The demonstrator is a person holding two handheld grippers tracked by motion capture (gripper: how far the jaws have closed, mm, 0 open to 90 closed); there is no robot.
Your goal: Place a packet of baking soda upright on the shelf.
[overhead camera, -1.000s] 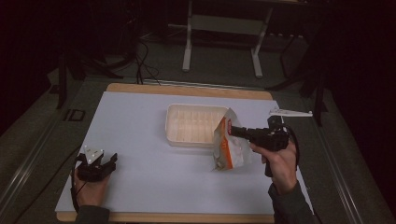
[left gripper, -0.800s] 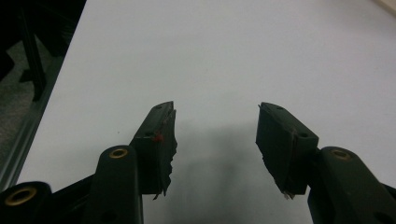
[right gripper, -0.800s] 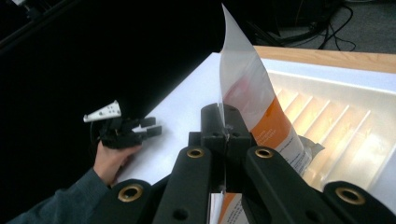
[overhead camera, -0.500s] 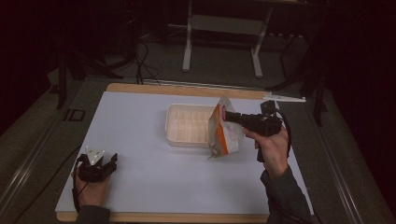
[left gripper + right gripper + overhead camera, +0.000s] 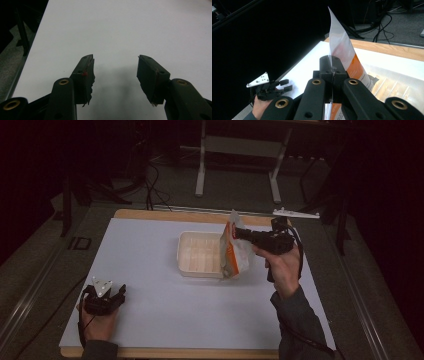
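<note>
A white and orange plastic bag (image 5: 233, 252) hangs in the air over the right end of a clear plastic tray (image 5: 195, 254). My right gripper (image 5: 238, 233) is shut on the bag's upper edge. In the right gripper view the bag (image 5: 344, 53) rises as a thin sheet from between the closed jaws of my right gripper (image 5: 332, 68), with the tray (image 5: 402, 85) below at the right. My left gripper (image 5: 114, 293) rests near the table's front left corner. In the left gripper view my left gripper (image 5: 115, 68) stands open above the bare white surface.
The white table top (image 5: 150, 250) has a wooden rim (image 5: 150, 214) at the back. Dark floor, cables and a metal stand (image 5: 237, 150) lie beyond it. The person's other hand with the left gripper (image 5: 273, 87) appears far off in the right gripper view.
My right gripper has carried the bag up and to the left, from beside the tray's right side to above its right end. The left gripper has stayed in place.
</note>
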